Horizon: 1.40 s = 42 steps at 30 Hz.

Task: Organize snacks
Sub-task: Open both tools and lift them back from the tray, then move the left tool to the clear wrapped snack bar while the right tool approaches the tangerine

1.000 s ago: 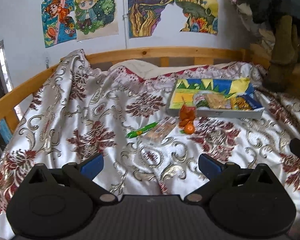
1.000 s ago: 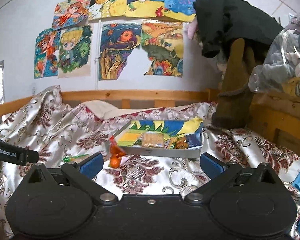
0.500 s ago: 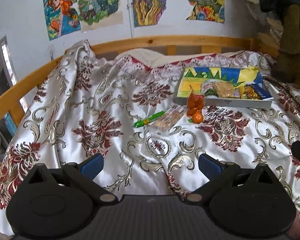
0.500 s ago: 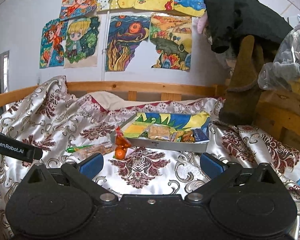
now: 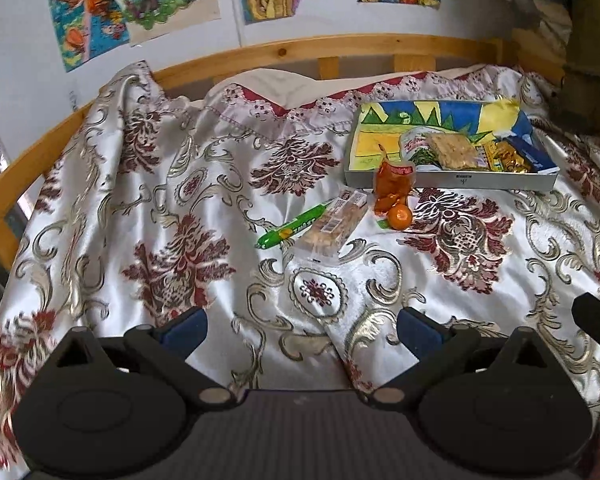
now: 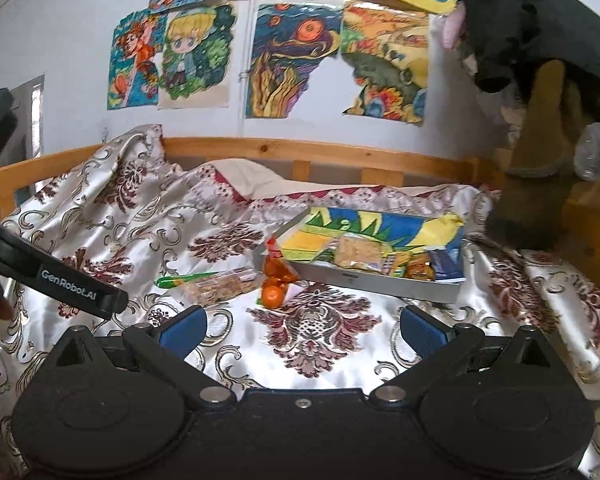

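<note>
Satin bedspread (image 5: 204, 184): green stick (image 5: 290, 229), cracker pack (image 5: 334, 224), orange wrappers (image 5: 392, 186) lie just beside tray (image 5: 452, 179); left gripper (image 5: 302, 330) and right gripper (image 6: 302, 328) both spread wide, empty

We see the wall drawings (image 5: 168, 4) cut off by the top edge, print on the clear cracker packet (image 5: 334, 226) too small for us to read, the tray (image 6: 380, 282) front wall hiding its snacks' lower parts, left claw (image 6: 80, 288) running out of frame at left.
</note>
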Each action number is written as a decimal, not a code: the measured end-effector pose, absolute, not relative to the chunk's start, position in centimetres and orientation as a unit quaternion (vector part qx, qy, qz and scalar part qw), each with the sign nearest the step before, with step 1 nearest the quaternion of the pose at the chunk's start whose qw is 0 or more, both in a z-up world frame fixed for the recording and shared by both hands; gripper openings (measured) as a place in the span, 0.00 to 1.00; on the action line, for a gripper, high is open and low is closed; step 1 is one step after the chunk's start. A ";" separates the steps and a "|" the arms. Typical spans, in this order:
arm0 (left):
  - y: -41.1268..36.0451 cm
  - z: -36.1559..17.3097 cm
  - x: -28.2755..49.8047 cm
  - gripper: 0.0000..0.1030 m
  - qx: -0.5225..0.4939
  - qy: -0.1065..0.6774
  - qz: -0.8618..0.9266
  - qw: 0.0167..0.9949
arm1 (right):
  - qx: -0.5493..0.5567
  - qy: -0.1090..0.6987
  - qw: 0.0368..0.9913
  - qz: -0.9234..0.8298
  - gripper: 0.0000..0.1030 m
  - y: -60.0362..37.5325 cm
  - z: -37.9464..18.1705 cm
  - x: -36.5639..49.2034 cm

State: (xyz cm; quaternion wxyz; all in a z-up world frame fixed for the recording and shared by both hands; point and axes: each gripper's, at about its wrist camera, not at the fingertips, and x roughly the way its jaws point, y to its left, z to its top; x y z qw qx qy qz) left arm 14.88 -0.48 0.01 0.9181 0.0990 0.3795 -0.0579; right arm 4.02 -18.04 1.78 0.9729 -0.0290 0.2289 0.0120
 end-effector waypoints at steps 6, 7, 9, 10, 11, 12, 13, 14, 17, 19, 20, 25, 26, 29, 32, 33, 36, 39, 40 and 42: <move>-0.1 -0.8 18.7 1.00 0.113 0.383 -0.067 0.914 | -0.027 0.250 0.967 0.033 0.99 -18.8 1.4 7.8; 0.0 -0.9 19.4 1.00 0.115 0.381 -0.069 0.915 | -0.030 0.252 0.967 0.034 0.99 -18.9 1.2 8.5; 0.1 -1.5 20.9 1.00 0.120 0.376 -0.079 0.915 | -0.037 0.253 0.966 0.037 0.99 -19.2 0.6 10.3; 0.1 -1.8 21.6 1.00 0.122 0.374 -0.083 0.916 | -0.042 0.252 0.966 0.037 0.99 -19.2 0.2 11.2; 0.2 -2.2 22.3 1.00 0.124 0.370 -0.090 0.916 | -0.046 0.250 0.967 0.037 0.99 -19.3 -0.1 12.1; 0.2 -2.6 23.0 1.00 0.129 0.365 -0.096 0.917 | -0.050 0.247 0.967 0.039 0.99 -19.4 -0.6 12.9; 0.1 -3.0 23.5 1.00 0.133 0.361 -0.099 0.918 | -0.056 0.243 0.968 0.041 0.99 -19.3 -1.1 13.7; 0.1 -3.5 24.2 1.00 0.137 0.355 -0.103 0.919 | -0.062 0.240 0.968 0.041 0.99 -19.3 -1.6 14.6; -0.4 -4.9 26.1 1.00 0.155 0.337 -0.112 0.922 | -0.073 0.239 0.967 0.044 0.99 -19.1 -3.1 17.0; -0.7 -5.6 27.4 1.00 0.167 0.328 -0.118 0.922 | -0.074 0.243 0.966 0.038 0.99 -19.0 -4.0 18.6; -0.8 -5.9 28.0 1.00 0.170 0.324 -0.123 0.922 | -0.072 0.245 0.966 0.039 0.99 -19.0 -4.4 19.2; -0.6 -7.3 30.7 1.00 0.136 0.340 -0.148 0.919 | -0.085 0.254 0.962 0.048 0.99 -18.5 -6.2 22.0; -0.5 -7.6 31.2 1.00 0.129 0.345 -0.150 0.917 | -0.090 0.258 0.961 0.052 0.98 -18.4 -6.6 22.6; -0.2 -8.1 32.2 0.99 0.112 0.354 -0.163 0.914 | -0.105 0.268 0.956 0.056 0.93 -17.9 -7.7 24.3; 0.0 -8.2 32.8 0.99 0.107 0.353 -0.178 0.912 | -0.111 0.278 0.952 0.061 0.89 -17.7 -8.7 25.8; -0.1 -8.1 32.9 0.98 0.107 0.352 -0.186 0.911 | -0.110 0.281 0.951 0.062 0.88 -17.7 -9.0 26.2; -0.2 -8.3 33.3 0.95 0.108 0.359 -0.206 0.904 | -0.102 0.296 0.947 0.070 0.80 -17.6 -9.7 27.4; -0.5 -8.6 33.9 0.90 0.101 0.376 -0.217 0.895 | -0.101 0.310 0.942 0.083 0.68 -17.3 -10.5 28.2; -0.6 -8.8 34.1 0.89 0.097 0.382 -0.215 0.894 | -0.103 0.312 0.941 0.086 0.66 -17.1 -10.8 28.4; -0.8 -9.2 34.5 0.83 0.096 0.392 -0.212 0.890 | -0.108 0.315 0.938 0.092 0.60 -16.8 -11.2 28.6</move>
